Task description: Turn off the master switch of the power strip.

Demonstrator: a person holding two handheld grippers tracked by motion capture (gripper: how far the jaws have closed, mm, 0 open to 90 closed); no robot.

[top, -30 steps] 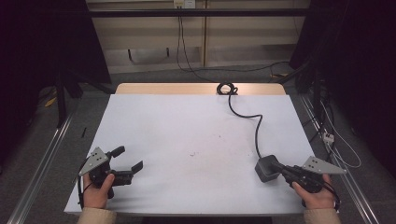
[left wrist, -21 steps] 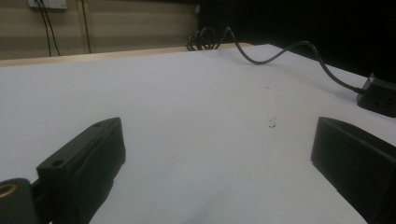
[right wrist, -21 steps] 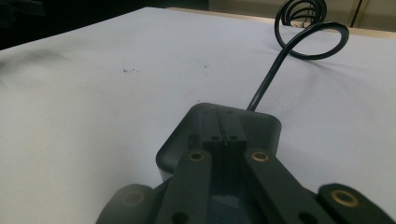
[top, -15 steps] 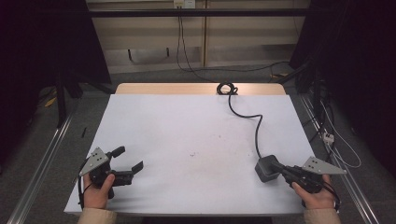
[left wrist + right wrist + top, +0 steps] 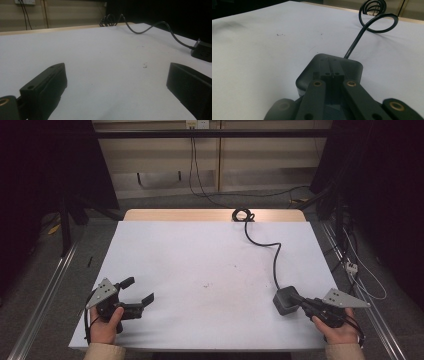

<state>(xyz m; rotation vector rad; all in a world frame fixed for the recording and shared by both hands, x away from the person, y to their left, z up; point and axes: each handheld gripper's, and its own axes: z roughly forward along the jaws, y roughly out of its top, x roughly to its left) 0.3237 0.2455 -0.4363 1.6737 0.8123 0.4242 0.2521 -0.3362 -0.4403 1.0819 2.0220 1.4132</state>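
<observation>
Grippers first, going left to right. Left gripper (image 5: 135, 291) sits low at the near left corner of the table (image 5: 165, 265), jaws spread wide with nothing between them, just bare white surface. Its own view looks across the table toward the cord and the corner of the black box at far right.

Middle of the table is bare apart from a few small dark specks (image 5: 206, 284).

Cord (image 5: 274, 255) runs from a coil (image 5: 242, 214) at the far edge, snakes toward the near right and plugs into the adapter (image 5: 286, 300), a dark rounded block lying flat on the table. Right gripper (image 5: 302, 302) is right up against it. In the right gripper view the jaws are drawn together, tips over the top of the adapter (image 5: 332, 72), but whether they pinch anything or just rest on it is hard to tell.

Handling guess: the block looks rigid, smooth, probably a bit dense for its size, so it could slide under a push. Best hold is likely across its two flat sides, near the middle. The cord looks stiff-ish and springy, so it will probably drag and tug the block as it moves.
</observation>
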